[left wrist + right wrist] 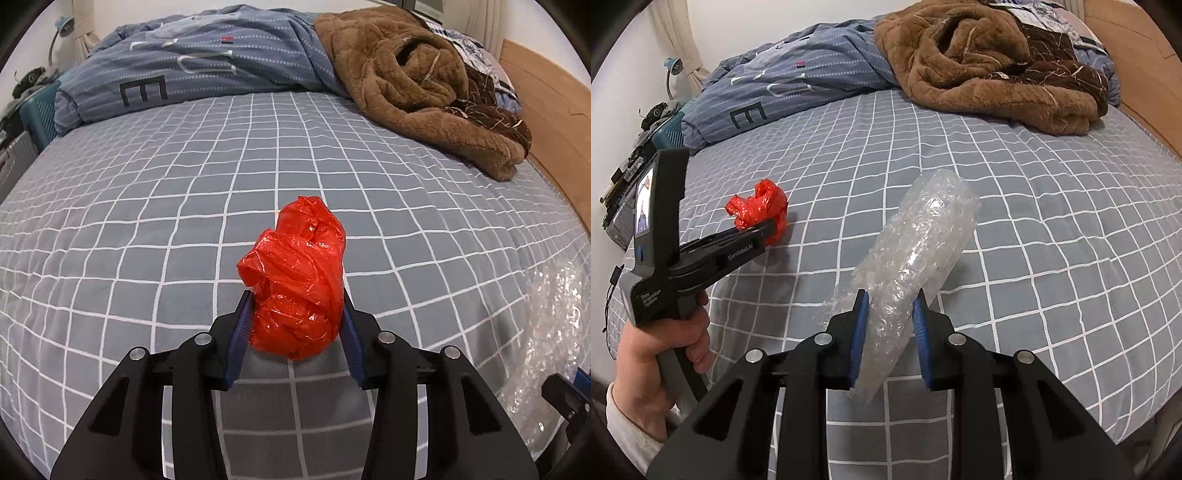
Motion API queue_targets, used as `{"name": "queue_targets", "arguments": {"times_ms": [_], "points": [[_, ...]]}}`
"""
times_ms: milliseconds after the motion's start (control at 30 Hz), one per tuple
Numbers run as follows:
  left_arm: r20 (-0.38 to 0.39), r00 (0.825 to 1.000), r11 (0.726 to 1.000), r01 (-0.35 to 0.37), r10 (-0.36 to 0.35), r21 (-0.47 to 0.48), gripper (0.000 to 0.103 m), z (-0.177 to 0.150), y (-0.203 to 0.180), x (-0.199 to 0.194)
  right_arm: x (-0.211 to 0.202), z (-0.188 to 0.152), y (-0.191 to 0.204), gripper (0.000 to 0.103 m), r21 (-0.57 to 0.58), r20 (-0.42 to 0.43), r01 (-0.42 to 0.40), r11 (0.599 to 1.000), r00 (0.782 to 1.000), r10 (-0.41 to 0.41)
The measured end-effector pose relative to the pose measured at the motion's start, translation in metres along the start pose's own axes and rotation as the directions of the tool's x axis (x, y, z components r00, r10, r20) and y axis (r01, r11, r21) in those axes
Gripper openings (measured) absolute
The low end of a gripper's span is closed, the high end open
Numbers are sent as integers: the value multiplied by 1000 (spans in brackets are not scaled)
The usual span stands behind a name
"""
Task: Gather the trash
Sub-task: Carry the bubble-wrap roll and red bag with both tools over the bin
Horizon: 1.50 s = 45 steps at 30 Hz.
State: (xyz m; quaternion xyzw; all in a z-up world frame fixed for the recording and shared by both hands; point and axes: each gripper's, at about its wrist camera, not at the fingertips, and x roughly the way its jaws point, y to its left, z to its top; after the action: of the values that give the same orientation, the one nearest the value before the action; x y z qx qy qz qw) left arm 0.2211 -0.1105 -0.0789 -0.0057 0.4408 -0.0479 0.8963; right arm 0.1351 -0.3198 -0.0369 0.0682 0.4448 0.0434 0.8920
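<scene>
A crumpled red plastic bag point(297, 284) sits between the blue pads of my left gripper point(295, 295), which is shut on it just above the grey checked bed sheet point(147, 206). In the right wrist view the same bag point(759, 210) and the left gripper point(768, 227) show at the left. My right gripper point(889, 301) is shut on a roll of clear bubble wrap point(916, 254), which sticks out forward and up. The bubble wrap also shows at the right edge of the left wrist view point(546, 339).
A blue striped duvet point(207, 62) and a brown fleece blanket point(424, 85) are heaped at the far side of the bed. A wooden headboard point(554, 122) runs along the right. A teal case point(40, 114) and clutter stand left of the bed.
</scene>
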Motion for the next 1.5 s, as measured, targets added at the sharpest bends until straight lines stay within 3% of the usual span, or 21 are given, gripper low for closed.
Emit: {"name": "queue_targets", "arguments": {"times_ms": [400,967,1500], "points": [[-10,1000,999,29,-29,-14,44,-41,10,-73,-20,-12,21,24,-22,16,-30,999,999,30],[6,1000,999,21,-20,-46,44,-99,34,-182,-104,-51,81,24,-95,29,-42,995,999,45],[9,1000,999,-3,3,-47,44,-131,44,-230,-141,-85,100,24,-117,21,-46,992,999,49]]}}
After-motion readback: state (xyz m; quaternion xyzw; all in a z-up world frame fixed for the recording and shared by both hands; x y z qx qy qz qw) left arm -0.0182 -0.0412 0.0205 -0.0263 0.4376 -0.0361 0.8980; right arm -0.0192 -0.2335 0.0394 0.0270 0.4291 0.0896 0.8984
